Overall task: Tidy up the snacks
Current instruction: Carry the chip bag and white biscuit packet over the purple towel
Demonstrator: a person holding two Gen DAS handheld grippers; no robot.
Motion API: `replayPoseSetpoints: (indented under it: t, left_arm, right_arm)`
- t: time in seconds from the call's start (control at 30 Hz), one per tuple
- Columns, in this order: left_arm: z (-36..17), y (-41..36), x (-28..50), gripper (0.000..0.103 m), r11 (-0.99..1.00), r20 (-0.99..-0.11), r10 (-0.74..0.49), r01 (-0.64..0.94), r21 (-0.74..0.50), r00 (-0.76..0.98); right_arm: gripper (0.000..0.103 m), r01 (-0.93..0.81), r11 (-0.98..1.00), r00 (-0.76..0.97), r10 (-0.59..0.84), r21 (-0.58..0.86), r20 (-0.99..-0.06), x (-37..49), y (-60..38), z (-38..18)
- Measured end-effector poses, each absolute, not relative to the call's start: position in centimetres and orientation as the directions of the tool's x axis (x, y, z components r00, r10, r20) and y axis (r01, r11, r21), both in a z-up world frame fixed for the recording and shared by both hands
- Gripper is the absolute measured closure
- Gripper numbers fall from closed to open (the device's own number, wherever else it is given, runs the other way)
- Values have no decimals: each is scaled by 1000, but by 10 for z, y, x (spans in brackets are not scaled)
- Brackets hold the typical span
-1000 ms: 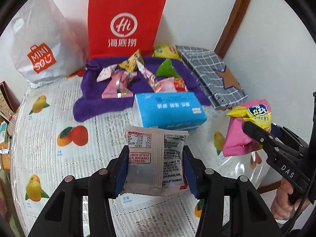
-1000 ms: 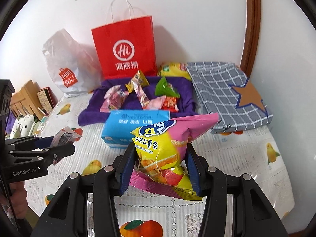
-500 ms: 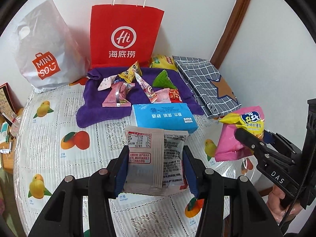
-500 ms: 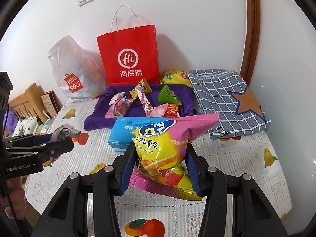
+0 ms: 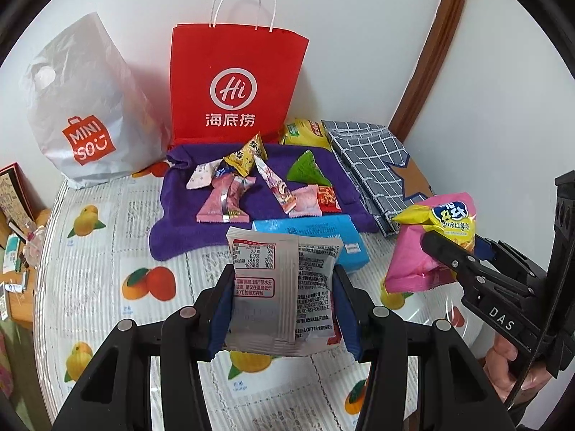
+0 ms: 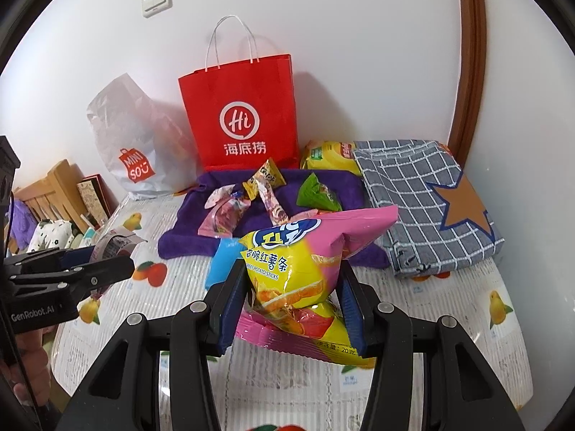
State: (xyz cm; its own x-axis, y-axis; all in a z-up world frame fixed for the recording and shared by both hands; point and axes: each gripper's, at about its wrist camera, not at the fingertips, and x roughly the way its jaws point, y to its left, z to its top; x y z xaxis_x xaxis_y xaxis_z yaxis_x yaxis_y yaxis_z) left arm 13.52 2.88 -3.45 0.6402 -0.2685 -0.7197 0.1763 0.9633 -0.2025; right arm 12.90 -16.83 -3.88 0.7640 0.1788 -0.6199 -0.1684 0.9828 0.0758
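Left gripper (image 5: 282, 301) clamped on a silver snack packet (image 5: 280, 287), held above the fruit-print tablecloth (image 5: 107, 280) — printed back panel facing the camera. Right gripper (image 6: 293, 305) pinching a pink-and-yellow bag of sweet potato sticks (image 6: 302, 269), likewise off the table. Behind both: blue tissue pack (image 5: 345, 237), small snack packets scattered on a purple towel (image 5: 172, 230), red paper bag (image 5: 233, 86) against the wall.

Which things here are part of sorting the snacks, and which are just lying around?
Part of the job: silver packet in left gripper; sweet potato sticks bag in right gripper; small snacks on purple towel; yellow chip bag.
Lying about: blue tissue pack, checked cloth.
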Motion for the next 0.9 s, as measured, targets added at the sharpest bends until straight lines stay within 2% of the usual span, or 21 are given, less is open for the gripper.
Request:
replayPoseSetpoints:
  t: [0.9]
  left_arm:
    - [-42,43,261,54,978,-739,-209,125,-168,640]
  right_arm:
    - [54,-231,971,755,221,65,-617,289,-142,-34]
